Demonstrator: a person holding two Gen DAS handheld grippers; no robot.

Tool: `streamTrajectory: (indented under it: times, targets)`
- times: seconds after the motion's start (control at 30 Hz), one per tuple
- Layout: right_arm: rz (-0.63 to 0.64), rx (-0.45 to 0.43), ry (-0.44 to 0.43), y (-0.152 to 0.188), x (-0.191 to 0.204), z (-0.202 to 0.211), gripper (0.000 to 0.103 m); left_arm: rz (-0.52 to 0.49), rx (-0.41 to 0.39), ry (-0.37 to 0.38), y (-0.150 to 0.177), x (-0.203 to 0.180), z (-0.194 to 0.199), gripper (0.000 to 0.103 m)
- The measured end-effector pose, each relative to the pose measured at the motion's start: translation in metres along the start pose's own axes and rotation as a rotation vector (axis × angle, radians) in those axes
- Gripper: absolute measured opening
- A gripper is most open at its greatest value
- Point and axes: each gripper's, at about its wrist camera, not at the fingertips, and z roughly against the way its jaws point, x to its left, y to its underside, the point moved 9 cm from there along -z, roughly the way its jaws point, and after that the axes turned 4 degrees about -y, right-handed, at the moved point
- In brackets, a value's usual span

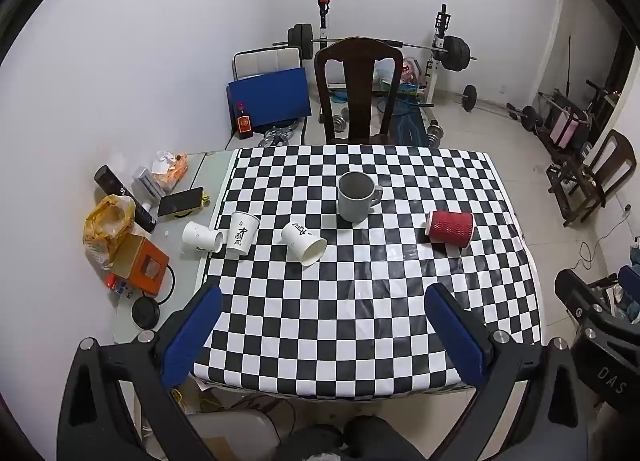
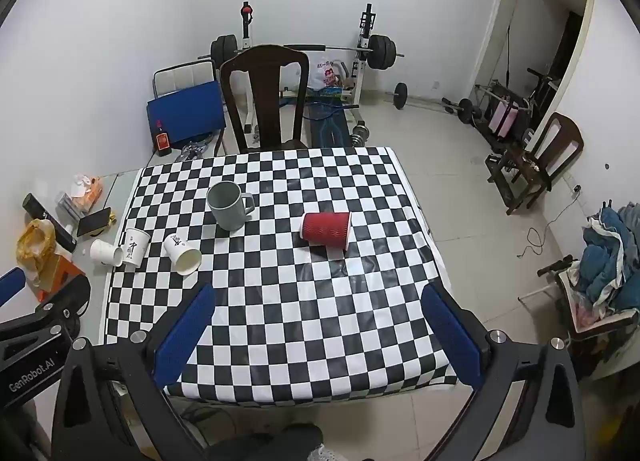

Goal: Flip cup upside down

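A grey mug [image 1: 357,197] [image 2: 230,205] stands upright, mouth up, near the middle of the checkered tablecloth [image 1: 360,321] [image 2: 304,321]. A red ribbed paper cup [image 1: 450,228] [image 2: 326,230] lies on its side to the mug's right. A white paper cup [image 1: 304,242] [image 2: 182,253] lies on its side left of the mug. Another white cup [image 1: 242,234] [image 2: 135,247] stands upright, and a third [image 1: 202,237] [image 2: 106,252] lies beside it. My left gripper [image 1: 322,301] and right gripper [image 2: 318,297] are open and empty, held above the table's near edge.
Clutter sits on the bare table strip at the left: a phone [image 1: 180,201], an orange box [image 1: 140,263], a yellow bag [image 1: 108,221] and a dark bottle [image 1: 124,197]. A dark wooden chair [image 1: 358,93] stands behind the table. Gym weights [image 1: 456,53] stand on the floor beyond.
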Motion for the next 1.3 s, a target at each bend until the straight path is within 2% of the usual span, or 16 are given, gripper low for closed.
streamTrajectory:
  times: [1.3]
  targets:
    - [-0.001,-0.018,0.006,-0.004,-0.011,0.008,0.103,0.005,-0.006,0.008,-0.001,-0.001,0.001,0.103]
